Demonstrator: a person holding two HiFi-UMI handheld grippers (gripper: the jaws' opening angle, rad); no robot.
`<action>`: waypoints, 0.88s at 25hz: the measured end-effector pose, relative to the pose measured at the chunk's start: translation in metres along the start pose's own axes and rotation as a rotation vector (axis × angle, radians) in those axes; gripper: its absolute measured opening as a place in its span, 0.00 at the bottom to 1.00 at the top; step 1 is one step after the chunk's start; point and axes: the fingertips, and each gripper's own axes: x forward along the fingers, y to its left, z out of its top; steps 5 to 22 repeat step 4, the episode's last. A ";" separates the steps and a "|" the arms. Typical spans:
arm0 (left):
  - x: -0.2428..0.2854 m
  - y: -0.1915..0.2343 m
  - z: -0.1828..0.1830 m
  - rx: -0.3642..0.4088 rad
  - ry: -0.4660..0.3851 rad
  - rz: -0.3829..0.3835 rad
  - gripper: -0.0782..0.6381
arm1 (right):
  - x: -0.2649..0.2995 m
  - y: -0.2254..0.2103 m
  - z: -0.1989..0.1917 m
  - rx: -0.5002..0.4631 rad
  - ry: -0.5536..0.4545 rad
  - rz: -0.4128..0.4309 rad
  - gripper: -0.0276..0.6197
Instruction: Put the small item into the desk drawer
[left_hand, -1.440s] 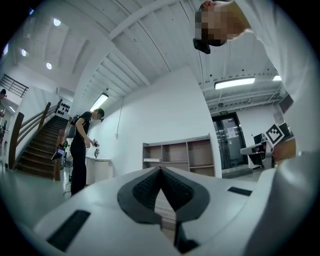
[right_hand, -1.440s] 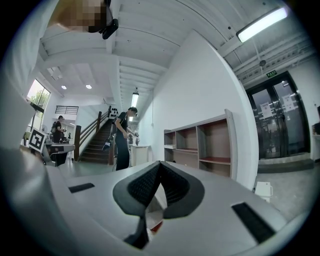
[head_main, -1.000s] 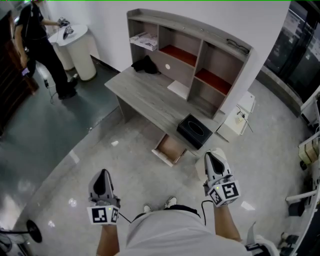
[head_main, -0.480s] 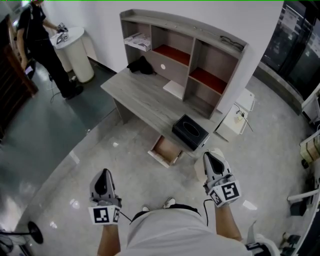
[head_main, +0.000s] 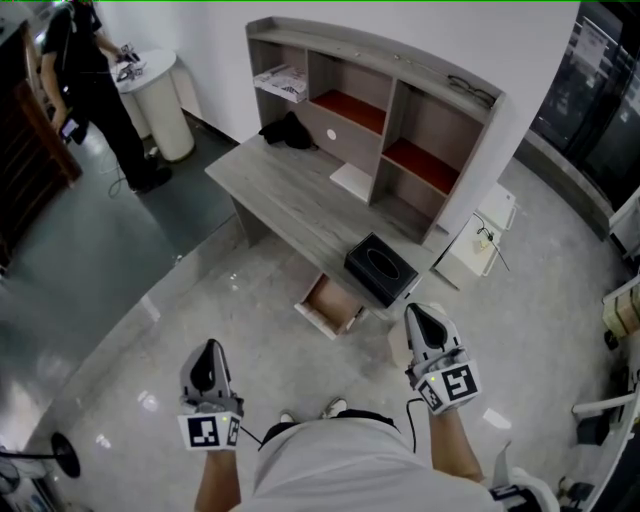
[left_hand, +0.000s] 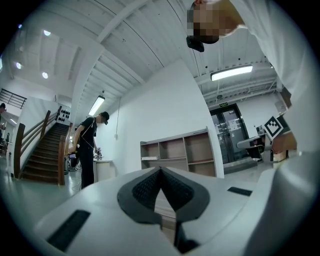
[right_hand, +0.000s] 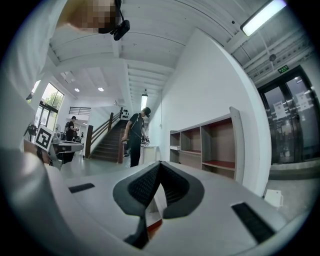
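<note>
The grey desk (head_main: 290, 195) with its shelf unit stands ahead, and its small drawer (head_main: 328, 305) hangs pulled out under the near right end. My left gripper (head_main: 209, 350) is held level over the floor at lower left, short of the desk. In the left gripper view my left gripper (left_hand: 161, 170) is shut with nothing between the pads. My right gripper (head_main: 420, 313) hovers just right of the drawer. In the right gripper view my right gripper (right_hand: 160, 164) is shut, and a thin white small item (right_hand: 158, 202) with a red lower end seems pinched in it.
A black box (head_main: 381, 268) sits on the desk's near right end above the drawer. A black cloth (head_main: 290, 130) and papers (head_main: 281, 80) lie farther back. A white low unit (head_main: 478, 240) stands right of the desk. A person (head_main: 90, 80) stands by a white round stand (head_main: 160, 100).
The desk and drawer have slid a little left and nearer in the head view. Both grippers hold the same pose, jaws shut. The person at the far left has shifted slightly.
</note>
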 end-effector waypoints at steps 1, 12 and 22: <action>0.000 -0.001 -0.001 -0.002 0.001 0.001 0.13 | 0.000 -0.001 0.000 0.000 0.001 0.002 0.08; 0.003 -0.005 -0.002 -0.007 0.005 0.008 0.13 | 0.002 -0.005 -0.001 0.000 0.003 0.008 0.08; 0.003 -0.005 -0.002 -0.007 0.005 0.008 0.13 | 0.002 -0.005 -0.001 0.000 0.003 0.008 0.08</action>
